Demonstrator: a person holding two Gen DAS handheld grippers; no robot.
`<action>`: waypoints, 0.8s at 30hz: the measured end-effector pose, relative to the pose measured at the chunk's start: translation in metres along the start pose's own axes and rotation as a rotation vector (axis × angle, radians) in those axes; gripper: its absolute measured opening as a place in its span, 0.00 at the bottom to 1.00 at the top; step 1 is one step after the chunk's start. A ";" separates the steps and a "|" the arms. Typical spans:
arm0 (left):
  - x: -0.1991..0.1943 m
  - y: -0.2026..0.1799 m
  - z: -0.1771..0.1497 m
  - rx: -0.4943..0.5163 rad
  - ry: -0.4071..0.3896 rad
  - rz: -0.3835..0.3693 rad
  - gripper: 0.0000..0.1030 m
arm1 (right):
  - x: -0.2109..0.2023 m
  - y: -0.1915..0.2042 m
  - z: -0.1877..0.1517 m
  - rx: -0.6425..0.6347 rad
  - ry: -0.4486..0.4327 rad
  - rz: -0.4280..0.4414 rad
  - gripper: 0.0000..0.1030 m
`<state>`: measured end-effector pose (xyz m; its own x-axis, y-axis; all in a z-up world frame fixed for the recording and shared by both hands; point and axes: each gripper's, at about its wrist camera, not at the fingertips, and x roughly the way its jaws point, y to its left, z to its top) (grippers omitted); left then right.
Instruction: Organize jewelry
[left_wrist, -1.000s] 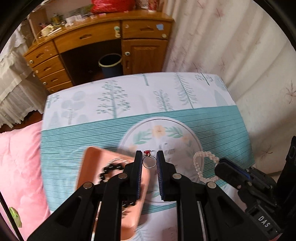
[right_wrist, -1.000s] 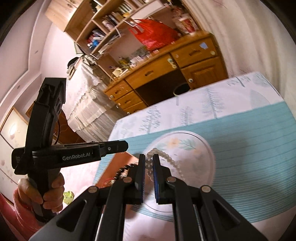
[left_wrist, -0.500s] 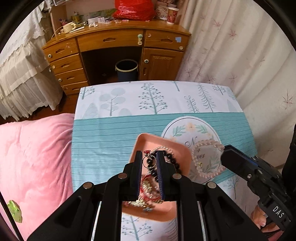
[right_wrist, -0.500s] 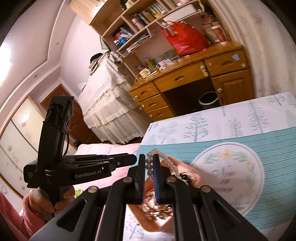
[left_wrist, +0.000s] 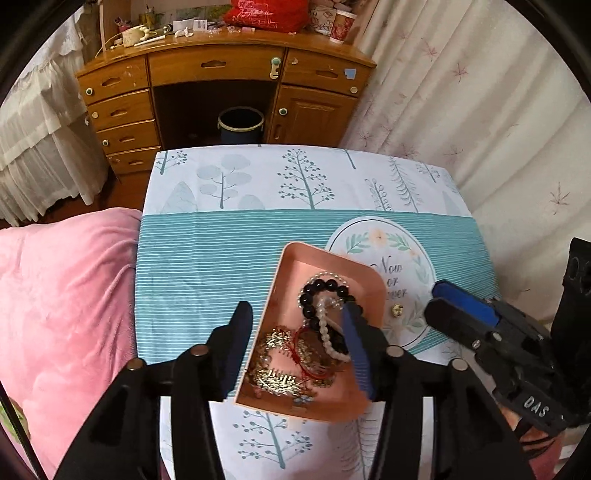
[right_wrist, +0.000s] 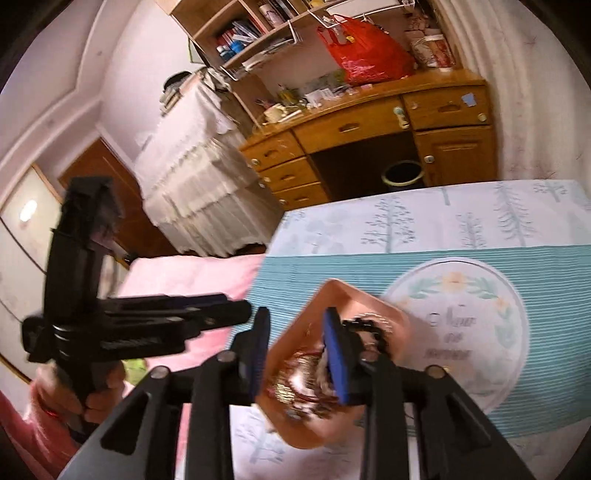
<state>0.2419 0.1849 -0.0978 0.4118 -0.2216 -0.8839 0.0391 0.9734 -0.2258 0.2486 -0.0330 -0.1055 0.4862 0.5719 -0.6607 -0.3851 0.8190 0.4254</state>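
Observation:
A pink tray (left_wrist: 291, 266) lies on the patterned tablecloth; it also shows in the right wrist view (right_wrist: 332, 295). In it lie a black bead bracelet (left_wrist: 325, 291), a white pearl bracelet (left_wrist: 327, 332), gold jewelry (left_wrist: 277, 373) and a red cord (left_wrist: 310, 365). My left gripper (left_wrist: 295, 332) is open and empty above the tray. My right gripper (right_wrist: 295, 350) is open and empty above the tray's near part; it shows in the left wrist view (left_wrist: 454, 306) to the tray's right. A small gold piece (left_wrist: 397, 311) lies on the cloth beside the tray.
A pink blanket (left_wrist: 66, 295) lies left of the table. A wooden desk (left_wrist: 221, 74) with a dark bin (left_wrist: 241, 123) under it stands beyond the table. A curtain (left_wrist: 461, 92) hangs at the right.
Both grippers have opened. The ring has left my left gripper and the pearl bracelet has left my right gripper; the pearl bracelet now lies in the tray.

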 end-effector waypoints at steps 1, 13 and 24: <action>0.003 0.002 -0.001 -0.006 0.006 0.004 0.58 | 0.001 -0.005 -0.003 0.005 0.008 -0.020 0.31; 0.017 0.023 -0.021 -0.015 0.019 0.112 0.85 | 0.041 -0.032 -0.042 -0.193 0.206 -0.367 0.44; 0.023 0.024 -0.046 0.067 -0.014 0.318 0.89 | 0.064 -0.056 -0.070 -0.255 0.225 -0.500 0.44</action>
<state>0.2105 0.2001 -0.1426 0.4258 0.0950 -0.8998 -0.0342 0.9954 0.0890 0.2466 -0.0458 -0.2151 0.4898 0.0739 -0.8687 -0.3420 0.9328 -0.1134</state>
